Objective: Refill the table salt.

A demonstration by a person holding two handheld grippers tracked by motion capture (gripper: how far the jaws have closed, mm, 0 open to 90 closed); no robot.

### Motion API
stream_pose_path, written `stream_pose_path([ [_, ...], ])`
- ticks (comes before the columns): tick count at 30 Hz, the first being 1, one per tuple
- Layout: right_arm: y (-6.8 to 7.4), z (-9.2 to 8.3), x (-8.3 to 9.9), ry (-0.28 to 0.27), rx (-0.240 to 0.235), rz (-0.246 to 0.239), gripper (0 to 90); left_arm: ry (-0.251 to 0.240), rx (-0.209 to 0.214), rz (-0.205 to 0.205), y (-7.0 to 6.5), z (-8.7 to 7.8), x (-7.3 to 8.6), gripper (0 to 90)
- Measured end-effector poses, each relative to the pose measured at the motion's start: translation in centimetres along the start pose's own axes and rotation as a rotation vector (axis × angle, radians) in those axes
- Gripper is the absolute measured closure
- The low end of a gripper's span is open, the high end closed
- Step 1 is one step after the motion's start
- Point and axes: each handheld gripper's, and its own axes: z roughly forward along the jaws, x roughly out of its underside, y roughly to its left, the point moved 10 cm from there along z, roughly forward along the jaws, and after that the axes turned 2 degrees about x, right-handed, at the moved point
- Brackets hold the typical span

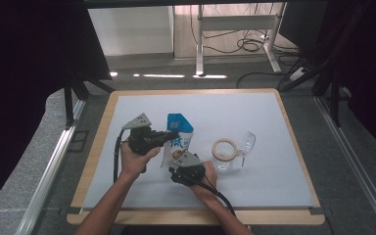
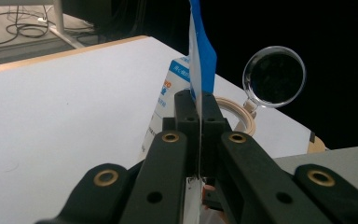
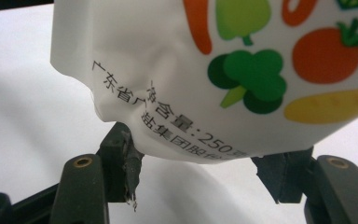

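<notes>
Table [image 1: 274, 186]: I am working at its near middle.
Pouch [image 1: 178, 142]: I am holding it upright there, left of the jar [image 1: 223, 155].
Left gripper [image 2: 199, 109]: I am clamping the pouch's top edge.
Right gripper [image 3: 200, 163]: I am closing its still-apart jaws around the bottom corner; centre it first.

The left gripper [image 2: 199, 105] has its jaws clamped flat on the thin blue-and-white bag [image 2: 200, 56], which stands edge-on at twelve o'clock. At two o'clock, a clear jar [image 2: 274, 77] lies on the white counter [image 2: 65, 121].
</notes>
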Motion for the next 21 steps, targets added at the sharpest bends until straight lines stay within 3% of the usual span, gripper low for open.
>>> stream_pose_path([
  [7, 0.4, -1.2, 0.4, -0.004, -0.04, 0.06, 39.6, 0.018, 0.022, 0.005, -0.3, 0.6, -0.2, 90.0],
  [21, 0.6, -2.9, 1.0, -0.021, -0.048, 0.104, 42.4, 0.045, 0.078, 0.005, -1.3, 1.7, -0.5, 90.0],
])
